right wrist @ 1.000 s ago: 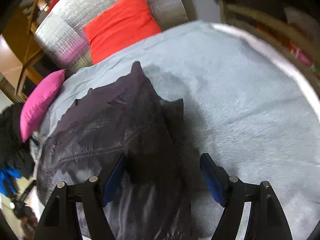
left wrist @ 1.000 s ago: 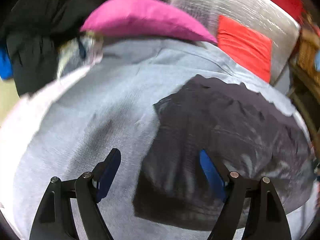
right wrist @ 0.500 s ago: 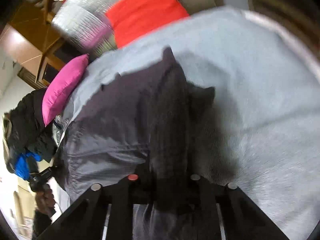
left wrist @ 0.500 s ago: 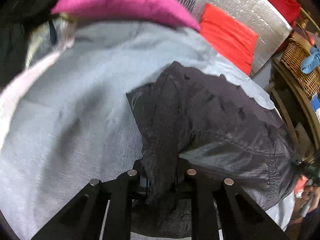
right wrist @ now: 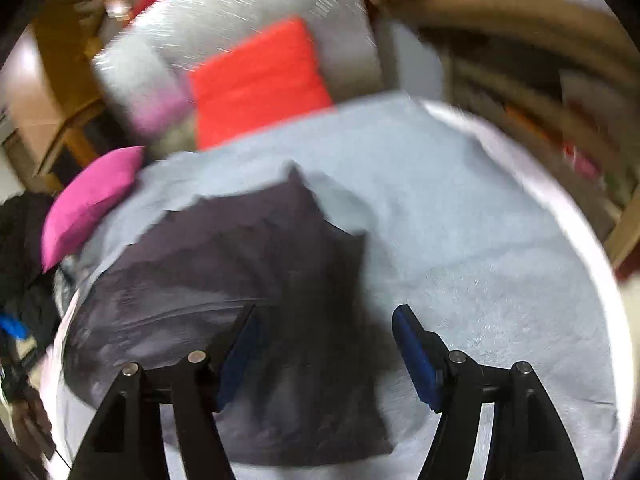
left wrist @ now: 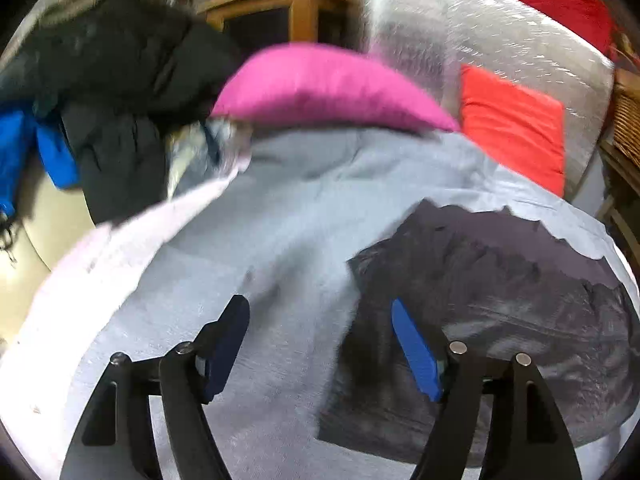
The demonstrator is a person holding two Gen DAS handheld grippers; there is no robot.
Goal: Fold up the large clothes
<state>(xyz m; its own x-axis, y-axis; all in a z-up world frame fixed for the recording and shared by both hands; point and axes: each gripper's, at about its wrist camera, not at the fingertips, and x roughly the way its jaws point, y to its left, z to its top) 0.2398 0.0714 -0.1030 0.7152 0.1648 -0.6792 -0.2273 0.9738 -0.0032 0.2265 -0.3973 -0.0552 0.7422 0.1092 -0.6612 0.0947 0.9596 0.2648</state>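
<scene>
Both grippers let go since half a sec ago: then each was pinched on a fold of the dark garment, now both sit clear above it, jaws opening, nothing between the pads. Left gripper is wide, hanging over the garment's left edge: one pad over bare grey sheet, other pad over dark fabric. Right gripper also wide, over the garment's right-hand flap, w/ its right pad just past the cloth edge over the sheet.

Garment pos: flat-ish on the grey sheet, nearer the cam than the pink pillow and red cushion. Looks partly folded already; right wrist view shows one layer lying over another, w/ a pointed corner toward the red cushion. Black jacket pile is well left of the garment, not in play.

Step in hand, my read: release + reset after a fold, then regrab for next one. To do it well:
- lift clear before moving sideways so pads don't drag the top layer back
- pick matching corners on both sides, same dist from the fold line, else the fold skews
- pinch all layers at the edge, not just the top one
- move both hands together, keep the edge taut, lay down before letting go

Frames are blurry, so exact edge alignment I can't tell.
</scene>
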